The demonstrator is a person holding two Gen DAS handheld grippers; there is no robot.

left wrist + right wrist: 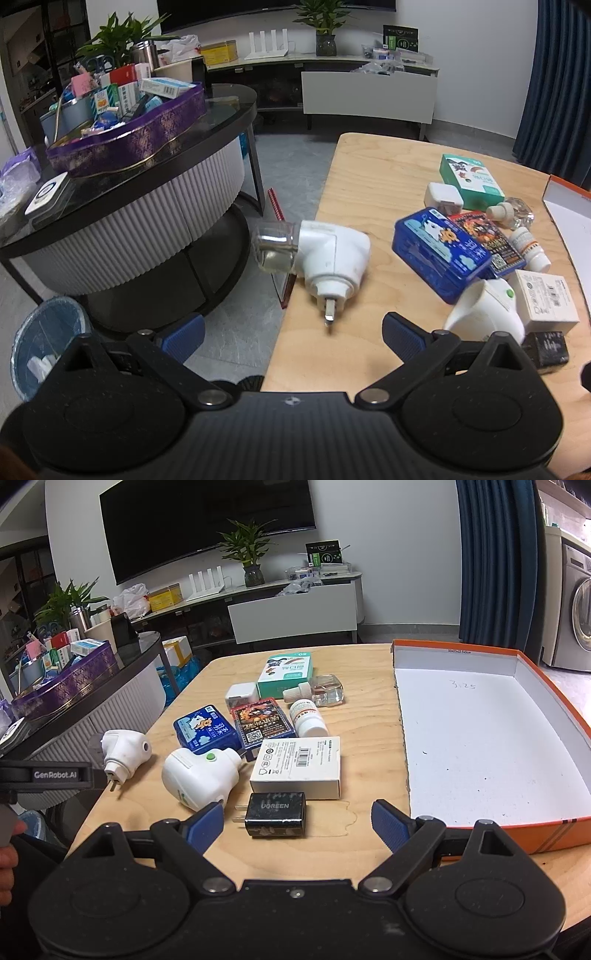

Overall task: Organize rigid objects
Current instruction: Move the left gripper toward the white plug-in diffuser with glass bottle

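A wooden table (369,664) holds several small items. A white plug-in device with a clear bottle (325,254) lies at the table's left edge, just ahead of my open, empty left gripper (291,334); it also shows in the right wrist view (123,755). A black UGREEN charger (275,814) lies between the fingers of my open right gripper (297,823). Beyond it are a white box (297,766), a second white plug-in device (199,775), a blue tin (205,731), a card pack (262,723), a pill bottle (308,718), a glass bottle (321,690), a green box (286,672) and a white cube adapter (240,696).
An open orange-rimmed cardboard box (480,738) with a white inside lies on the table's right side. A round black coffee table (122,184) with a purple basket (129,140) of packets stands to the left. A blue bin (48,339) sits on the floor.
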